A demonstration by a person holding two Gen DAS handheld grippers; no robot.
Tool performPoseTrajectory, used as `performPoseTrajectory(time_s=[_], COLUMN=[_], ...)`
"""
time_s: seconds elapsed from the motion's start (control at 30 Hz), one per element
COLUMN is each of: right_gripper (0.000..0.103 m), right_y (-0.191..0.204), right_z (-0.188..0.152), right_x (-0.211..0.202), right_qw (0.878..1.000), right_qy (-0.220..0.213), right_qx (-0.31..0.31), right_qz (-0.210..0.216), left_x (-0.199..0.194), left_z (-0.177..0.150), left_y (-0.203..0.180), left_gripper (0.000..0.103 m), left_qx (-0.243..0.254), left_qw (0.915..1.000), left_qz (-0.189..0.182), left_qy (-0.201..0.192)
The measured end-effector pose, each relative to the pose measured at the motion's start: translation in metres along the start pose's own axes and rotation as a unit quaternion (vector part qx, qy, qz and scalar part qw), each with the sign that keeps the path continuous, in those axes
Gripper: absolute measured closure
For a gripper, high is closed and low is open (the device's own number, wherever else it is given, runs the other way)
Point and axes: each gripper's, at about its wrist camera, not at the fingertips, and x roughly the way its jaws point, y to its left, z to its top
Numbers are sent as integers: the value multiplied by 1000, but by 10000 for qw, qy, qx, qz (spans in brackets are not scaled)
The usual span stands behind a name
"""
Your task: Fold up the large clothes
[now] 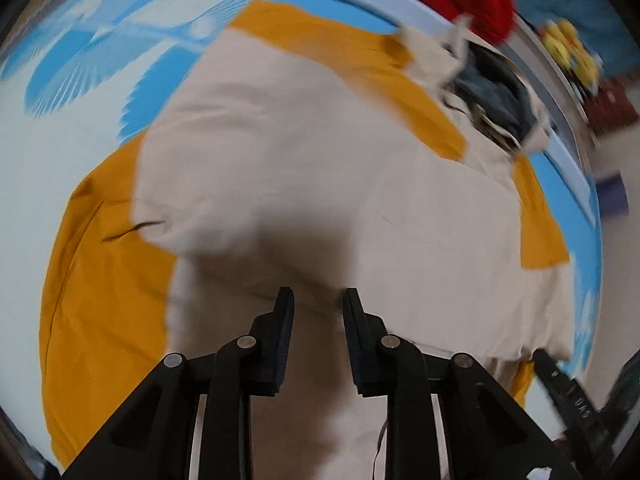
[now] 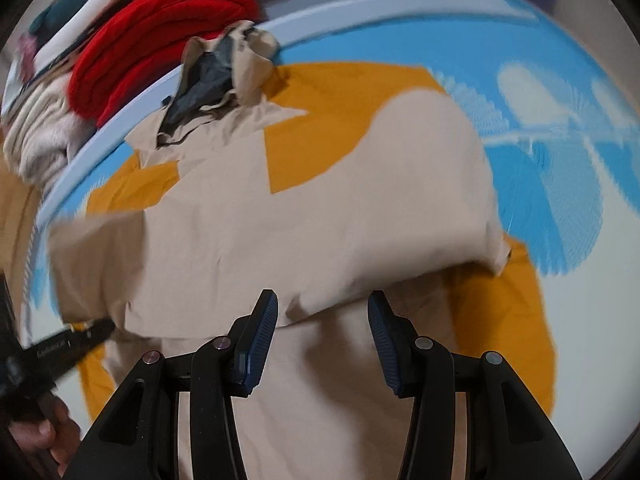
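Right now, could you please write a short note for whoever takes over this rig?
Left gripper: jaws apart, nothing pinched, over the beige fabric of the jacket.
Right gripper: open, empty, over the jacket's near fold.
Jacket: beige and mustard, lying on the blue-patterned sheet, hood crumpled at the far edge. Red folded cloth sits beyond.
Done: beige panels appear folded over the mustard body.
Left: grasp again, finish the folds, tidy the hood.

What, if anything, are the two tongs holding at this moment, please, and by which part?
Nothing is held, as far as shows: the left tongs and the right tongs both stand with a gap between their pads above the beige-and-mustard garment, gripping no fabric.
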Motion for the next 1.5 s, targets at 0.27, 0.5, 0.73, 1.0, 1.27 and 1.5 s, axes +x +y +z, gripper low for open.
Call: performPoseTrajectory(time_s=[0.27, 0.5, 0.73, 1.0, 1.27, 1.5], right_gripper=[55, 55, 55, 55, 55, 55], right_y=[-18, -10, 2, 1, 3, 21], right_z=[-4, -2, -3, -4, -4, 0], right_x=[22, 24, 21, 28, 27, 0], right_qw=[9957, 9959, 9981, 9979, 9981, 9993], right_qy=[340, 303, 244, 307, 285, -250], right_qx=[833, 833, 552, 559, 537, 263], right_qz=[205, 205, 128, 66, 62, 0], left_x=[-7, 4, 14, 18, 2, -49], left_z=[28, 27, 28, 27, 28, 41], left_y=[40, 38, 35, 28, 21, 35], left_gripper=[66, 69, 69, 79, 99, 94], left_qx=[-485, -254, -145, 47, 302, 85], left_qw=[9977, 9995, 9998, 9992, 9974, 9877], left_qz=[-466, -160, 4, 247, 283, 346], left_qy=[-44, -88, -127, -296, -588, -1525])
